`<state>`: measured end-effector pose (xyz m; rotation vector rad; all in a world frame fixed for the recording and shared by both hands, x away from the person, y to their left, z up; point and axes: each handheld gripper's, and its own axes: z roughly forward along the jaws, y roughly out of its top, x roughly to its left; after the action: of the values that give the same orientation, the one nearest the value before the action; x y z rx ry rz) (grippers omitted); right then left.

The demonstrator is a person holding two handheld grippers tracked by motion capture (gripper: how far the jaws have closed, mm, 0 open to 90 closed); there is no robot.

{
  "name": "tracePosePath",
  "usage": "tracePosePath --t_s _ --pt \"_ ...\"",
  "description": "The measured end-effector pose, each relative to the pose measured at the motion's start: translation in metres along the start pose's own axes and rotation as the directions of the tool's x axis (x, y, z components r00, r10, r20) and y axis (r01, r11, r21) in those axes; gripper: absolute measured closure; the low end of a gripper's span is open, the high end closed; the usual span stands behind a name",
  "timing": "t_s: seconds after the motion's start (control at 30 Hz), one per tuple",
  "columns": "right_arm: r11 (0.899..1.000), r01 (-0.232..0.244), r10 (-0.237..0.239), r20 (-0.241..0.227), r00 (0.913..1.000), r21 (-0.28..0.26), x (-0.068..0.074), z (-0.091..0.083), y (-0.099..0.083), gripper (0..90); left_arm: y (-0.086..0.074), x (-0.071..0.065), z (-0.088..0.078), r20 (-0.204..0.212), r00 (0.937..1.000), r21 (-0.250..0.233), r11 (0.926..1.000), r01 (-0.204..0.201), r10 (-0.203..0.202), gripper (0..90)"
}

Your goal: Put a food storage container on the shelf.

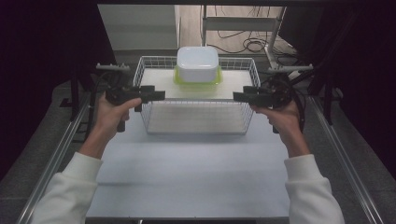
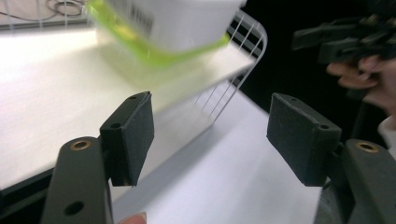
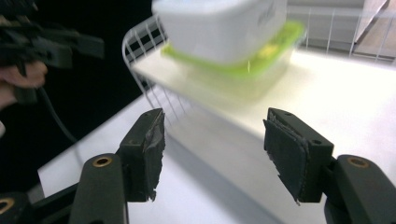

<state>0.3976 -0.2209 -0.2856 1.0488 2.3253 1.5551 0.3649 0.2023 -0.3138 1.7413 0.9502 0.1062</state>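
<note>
We hold the left gripper [image 1: 159, 95] and right gripper [image 1: 238, 96] open and empty beside the wire basket [image 1: 196, 123]; the white container [image 1: 198, 63] sits inside, bare table [image 1: 187, 177] nearer us.

A white worktop [image 1: 187, 172] fills the lower middle of the frame, edged left and right by metal rails [image 1: 53, 161] running toward the back. Grey carpeted floor [image 1: 28, 158] lies beside them. Black curtains [image 1: 42, 51] darken the upper left and right. At top centre, a pale wooden floor [image 1: 189, 21] shows, strewn with dark cables [image 1: 247, 44], beside a white frame's legs [image 1: 273, 35].
</note>
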Motion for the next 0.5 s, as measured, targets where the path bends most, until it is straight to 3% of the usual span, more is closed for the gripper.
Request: tracePosePath --t_s 0.03,0.07,0.1,0.13,0.17,0.23,0.3,0.4,0.43,0.47,0.5 --pt "0.999 0.023 -0.024 0.014 0.9996 0.029 0.004 -0.002 -0.013 37.7 -0.014 -0.004 -0.002 -0.012 0.9997 0.012 0.9997 -0.019 0.019 30.6" --pt "0.999 0.023 -0.024 0.014 0.9996 0.029 0.004 -0.002 -0.013 37.7 -0.014 -0.004 -0.002 -0.012 0.9997 0.012 0.9997 -0.019 0.019 30.4" --pt "0.997 0.043 -0.044 0.018 0.9989 0.060 0.008 -0.002 -0.029 37.3 -0.028 -0.008 -0.003 -0.027 0.9989 0.025 0.9990 -0.037 0.038 30.2" --pt "0.996 0.048 -0.050 0.019 0.9986 0.072 0.010 -0.002 -0.034 37.0 -0.028 -0.008 -0.003 -0.027 0.9989 0.025 0.9990 -0.037 0.038 30.0" --pt "0.996 0.048 -0.050 0.019 0.9986 0.072 0.010 -0.002 -0.034 37.0 -0.037 -0.009 -0.004 -0.032 0.9984 0.034 0.9984 -0.046 0.047 30.0" --pt "0.992 0.067 -0.069 0.018 0.9974 0.110 0.014 -0.001 -0.051 36.4 -0.055 -0.010 -0.003 -0.031 0.9986 0.050 0.9979 -0.041 0.042 29.3" --pt "0.988 0.061 -0.063 0.012 0.9979 0.139 0.015 0.001 -0.070 35.7 -0.073 -0.010 -0.002 -0.041 0.9983 0.063 0.9973 -0.039 0.042 29.0" --pt "0.986 0.052 -0.055 0.011 0.9984 0.156 0.015 0.003 -0.083 35.2 -0.087 -0.010 0.000 -0.053 0.9973 0.082 0.9955 -0.047 0.052 28.9" --pt "0.982 0.045 -0.048 0.013 0.9988 0.182 0.014 0.006 -0.097 34.7 -0.093 -0.011 0.001 -0.059 0.9967 0.090 0.9947 -0.050 0.055 28.8" --pt "0.982 0.045 -0.048 0.013 0.9988 0.182 0.014 0.006 -0.097 34.7 -0.098 -0.011 0.002 -0.062 0.9964 0.098 0.9938 -0.052 0.058 28.8" --pt "0.978 0.032 -0.035 0.013 0.9993 0.207 0.012 0.010 -0.110 34.0 -0.107 -0.013 0.004 -0.084 0.9930 0.126 0.9894 -0.073 0.084 28.4"
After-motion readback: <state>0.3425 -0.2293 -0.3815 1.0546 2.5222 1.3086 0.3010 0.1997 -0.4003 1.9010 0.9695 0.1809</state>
